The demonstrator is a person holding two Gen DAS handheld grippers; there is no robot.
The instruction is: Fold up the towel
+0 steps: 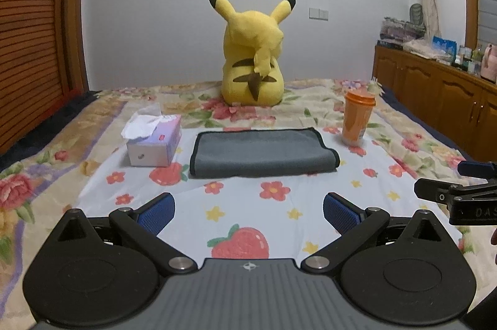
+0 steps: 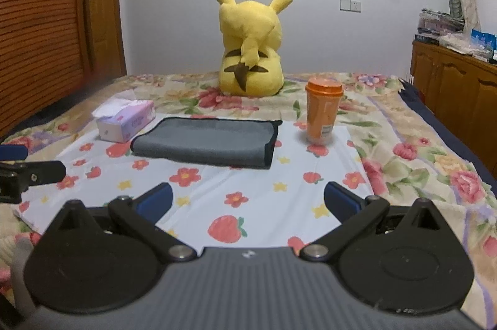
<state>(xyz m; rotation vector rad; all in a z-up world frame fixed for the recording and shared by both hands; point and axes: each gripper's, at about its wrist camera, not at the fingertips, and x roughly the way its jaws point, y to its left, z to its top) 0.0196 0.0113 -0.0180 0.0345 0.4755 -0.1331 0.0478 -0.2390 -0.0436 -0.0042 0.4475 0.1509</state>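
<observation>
Lying flat on a strawberry-print sheet (image 1: 248,205): grey towel (image 1: 262,153), black-edged, already doubled over, fold nearest the jaws. Position: well ahead of both grippers, centred between the left gripper (image 1: 248,213) jaws, slightly left of centre for the right gripper (image 2: 247,201). Both jaw pairs spread wide, holding nothing. Flanking: tissue box (image 1: 155,143) left, orange cup (image 1: 357,120) right; yellow plush toy (image 1: 253,50) behind.

Left gripper (image 1: 249,213) and right gripper (image 2: 247,204): black linkage arms with silver pivot screws. Jaws carry blue ribbed pads (image 1: 157,213). Grey ridged housing between round black discs.
</observation>
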